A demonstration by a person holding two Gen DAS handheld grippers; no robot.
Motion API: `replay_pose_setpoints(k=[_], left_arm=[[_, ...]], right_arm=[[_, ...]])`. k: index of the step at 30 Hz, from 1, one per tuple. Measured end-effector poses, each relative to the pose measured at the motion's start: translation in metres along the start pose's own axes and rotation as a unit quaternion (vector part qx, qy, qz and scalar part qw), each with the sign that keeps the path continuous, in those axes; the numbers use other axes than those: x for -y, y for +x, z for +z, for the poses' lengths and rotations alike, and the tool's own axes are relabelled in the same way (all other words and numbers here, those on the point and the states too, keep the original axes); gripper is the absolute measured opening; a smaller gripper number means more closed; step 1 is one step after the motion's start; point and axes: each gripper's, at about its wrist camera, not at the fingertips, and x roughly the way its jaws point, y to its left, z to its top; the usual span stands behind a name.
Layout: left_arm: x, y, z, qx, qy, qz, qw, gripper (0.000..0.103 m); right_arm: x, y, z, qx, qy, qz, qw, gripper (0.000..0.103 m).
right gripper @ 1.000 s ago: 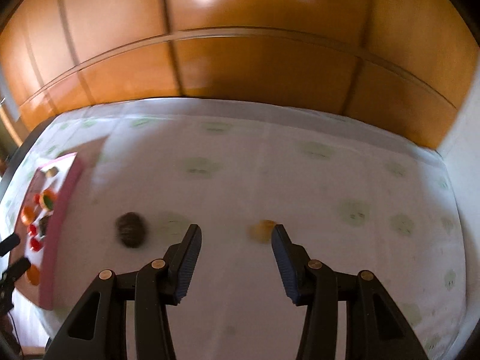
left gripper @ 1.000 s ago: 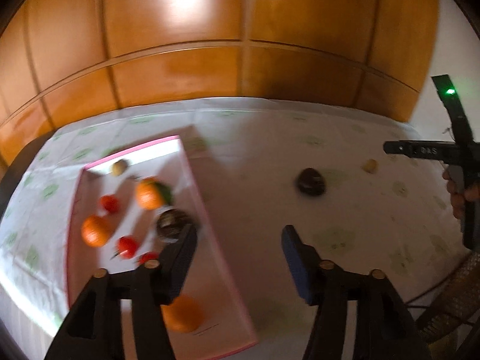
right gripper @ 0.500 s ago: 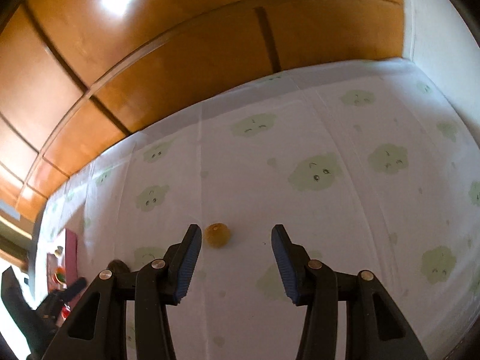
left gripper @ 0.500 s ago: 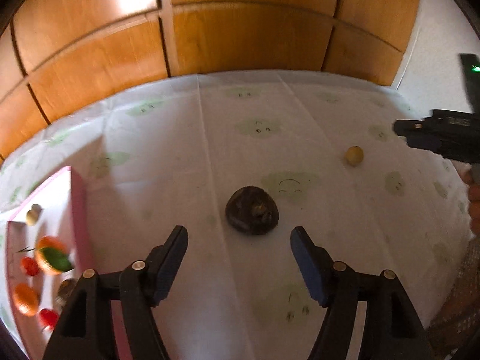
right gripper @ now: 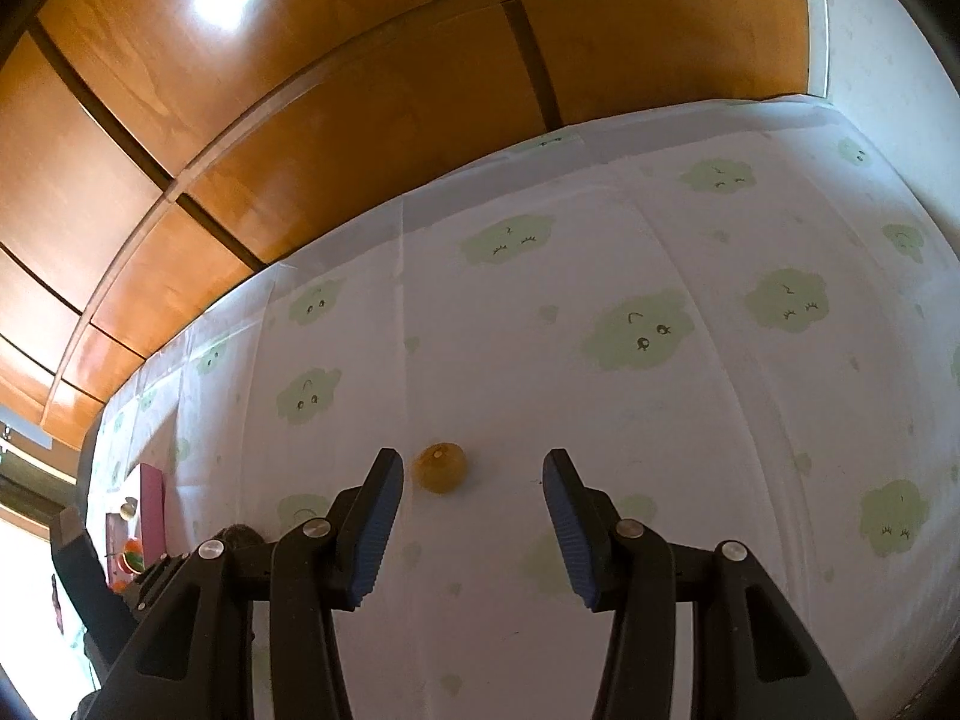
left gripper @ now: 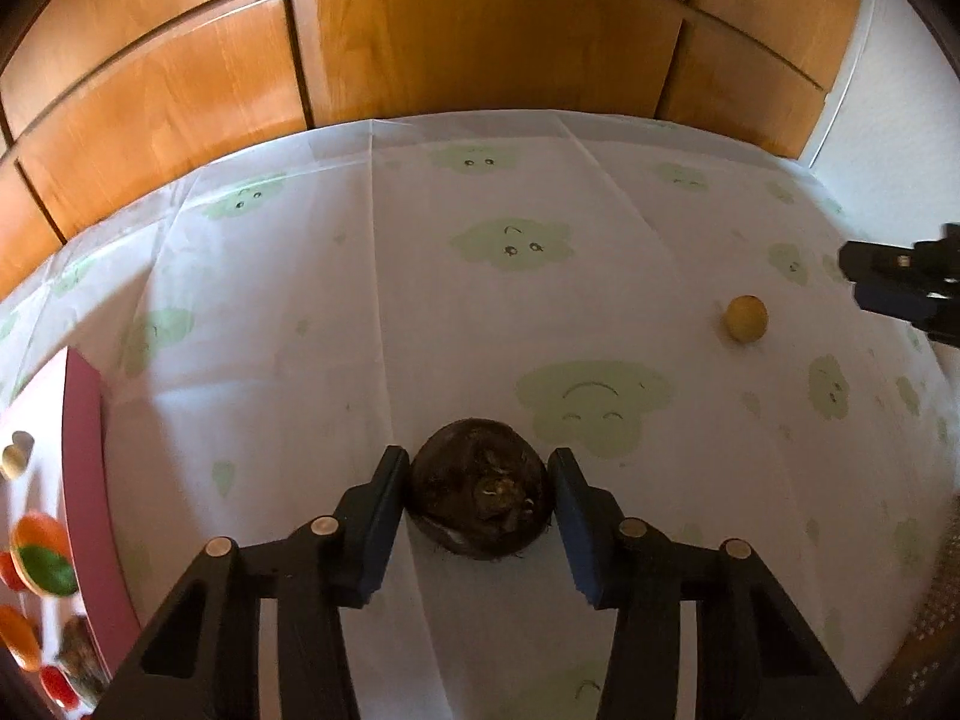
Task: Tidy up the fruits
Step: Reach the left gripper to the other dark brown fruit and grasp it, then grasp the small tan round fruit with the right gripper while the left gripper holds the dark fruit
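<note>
A dark brown round fruit (left gripper: 480, 498) lies on the cloud-print tablecloth (left gripper: 420, 300). My left gripper (left gripper: 478, 468) straddles it, its jaws closing, and both pads look to touch the fruit's sides. A small yellow fruit (right gripper: 441, 468) sits on the cloth just ahead of my right gripper (right gripper: 471, 462), close to its left finger and apart from both pads. That gripper stands open. The yellow fruit (left gripper: 744, 319) also shows at the right of the left wrist view, beside the right gripper (left gripper: 900, 294).
A pink-rimmed tray (left gripper: 84, 480) at the left edge holds oranges (left gripper: 42, 552), small red fruits and other pieces. Wooden panelling (left gripper: 480, 30) runs behind the table's far edge. A white wall (right gripper: 888, 30) stands at the right.
My left gripper swung from over the tray to the dark fruit, came down around it and narrowed its jaws. The right gripper rolled and drew up to the yellow fruit.
</note>
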Motion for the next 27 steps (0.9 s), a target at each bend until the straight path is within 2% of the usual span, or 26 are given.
replay_pose_setpoints(k=[5,10,13,18,27], left_arm=[[0.001,-0.026,-0.027,0.013,-0.008,-0.013,0.9998,0.048],[0.015,-0.049,-0.063,0.026,0.016,-0.013,0.9994,0.048],[0.019,-0.046,-0.075,0.016,0.021,-0.016,0.9995,0.048],[0.017,-0.045,-0.079,0.028,0.019,-0.020,0.9992,0.048],[0.016,-0.046,-0.082,0.035,0.022,-0.020,0.9989,0.048]], right_arm=[[0.002,0.003,-0.001,-0.007,0.004,-0.001,1.000,0.049],[0.003,0.013,-0.008,-0.035,0.022,0.023,0.999,0.049],[0.000,0.016,-0.011,-0.042,0.023,0.026,0.999,0.049],[-0.003,0.028,-0.005,-0.055,0.035,0.029,0.997,0.049],[-0.028,0.063,0.009,-0.078,0.002,-0.015,0.997,0.049]])
